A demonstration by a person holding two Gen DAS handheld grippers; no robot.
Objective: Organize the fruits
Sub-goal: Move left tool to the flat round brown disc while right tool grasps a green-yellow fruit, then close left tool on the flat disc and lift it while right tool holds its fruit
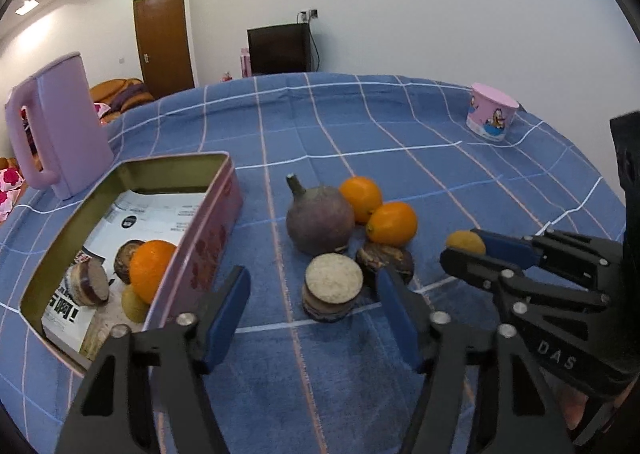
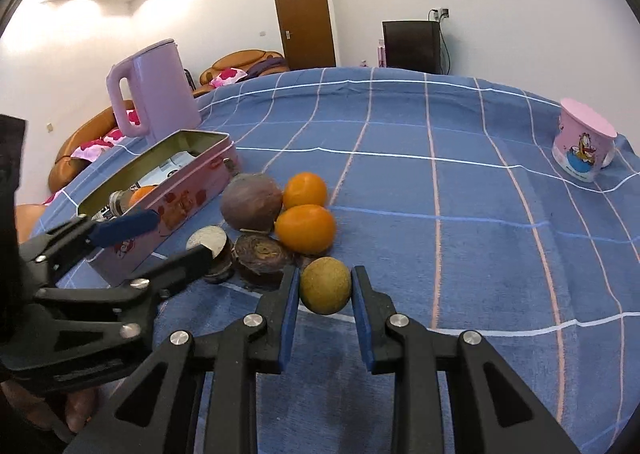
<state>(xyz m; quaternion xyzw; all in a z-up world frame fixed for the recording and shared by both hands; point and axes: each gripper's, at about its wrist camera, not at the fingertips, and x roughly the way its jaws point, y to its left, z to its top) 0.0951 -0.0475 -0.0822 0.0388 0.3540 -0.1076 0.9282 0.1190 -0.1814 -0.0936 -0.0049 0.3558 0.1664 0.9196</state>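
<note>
Two tools over blue checked counter [image 2: 460, 182], fruit pile btwn them. Right tool [image 2: 325, 290] clamped on small yellow-brown fruit [image 2: 325, 285], pads touching both sides, fruit at near edge of pile, just off cloth or barely on it – can't tell. Same fruit seen from left cam pinched at right tool's tips [image 1: 466, 244]. Left tool [image 1: 316, 294] part-open, nothing gripped; jaws straddling sliced piece w/ pale cut face [image 1: 334, 280], gaps both sides, pads not touching it.

Pile on cloth: big purple fruit w/ stem [image 1: 320, 220] at back, two oranges [image 1: 392, 223] touching each other right beside it, dark halved fruit [image 1: 386, 260] in front of oranges, next to sliced piece.

Pink tin [image 1: 216, 238] left of pile, lid off, printed paper lining bottom. Inside near corner: orange [image 1: 152, 270], dark round fruit behind it, sliced piece w/ brown face [image 1: 90, 282], small yellow-brown fruit [image 1: 134, 304] low beside orange.

Lilac kettle [image 1: 60, 126] upright behind tin. Pink cartoon cup [image 1: 492, 112] upside down, far right of counter, well apart from fruit.

Bkgd: brown door, dark screen, sofa w/ cushions.
</note>
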